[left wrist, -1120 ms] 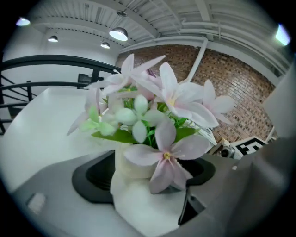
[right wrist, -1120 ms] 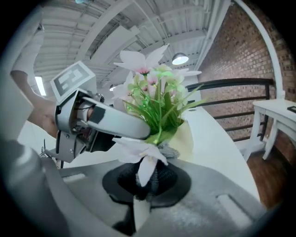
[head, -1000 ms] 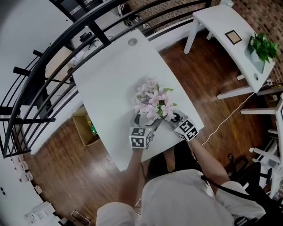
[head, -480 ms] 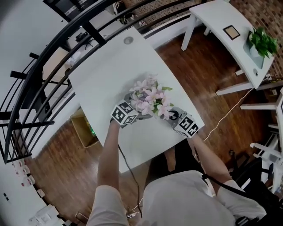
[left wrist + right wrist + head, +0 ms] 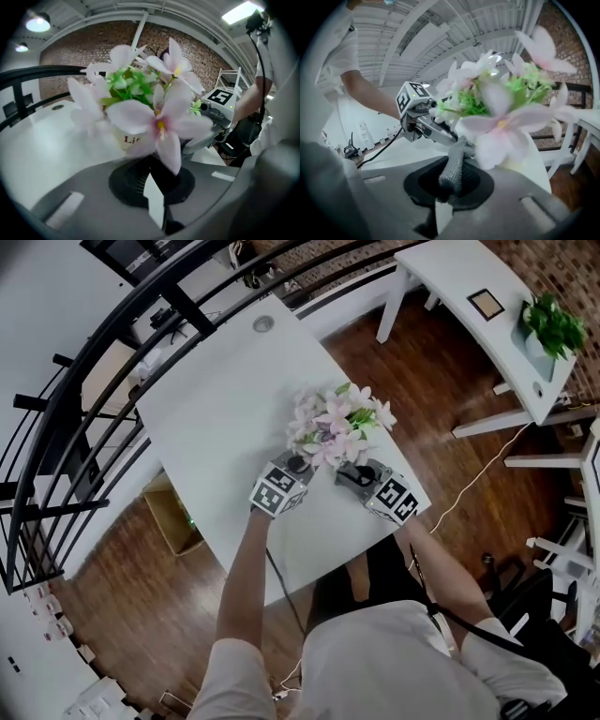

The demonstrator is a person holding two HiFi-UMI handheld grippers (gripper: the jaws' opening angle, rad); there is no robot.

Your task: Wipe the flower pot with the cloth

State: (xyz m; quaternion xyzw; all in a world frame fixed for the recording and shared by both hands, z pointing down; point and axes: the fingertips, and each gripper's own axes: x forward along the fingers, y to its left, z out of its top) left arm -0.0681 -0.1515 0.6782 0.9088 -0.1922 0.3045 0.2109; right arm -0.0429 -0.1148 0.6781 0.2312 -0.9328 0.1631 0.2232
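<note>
My right gripper (image 5: 349,471) is clenched on the grey cloth (image 5: 458,161). The bunched fabric runs from between its jaws up toward the flower pot (image 5: 123,138), so the cloth is where it needs to be to rub the pot's side. The pot stands on the white table (image 5: 225,399), toward its near right edge, between my two grippers and under a spray of pink flowers (image 5: 337,418).

My left gripper (image 5: 155,171) sits on the pot's left side. Its jaws have just been closing and now stand together. A blurred petal hangs right in front of them, so I can't be sure, but I see nothing of the pot or cloth caught there.

I judge the left side is there to steady the pot while the right does the wiping. With those jaws shut and empty it could only brace by pushing. The blooms overhang both tools, so I would keep the cloth low, on the pot's wall.
</note>
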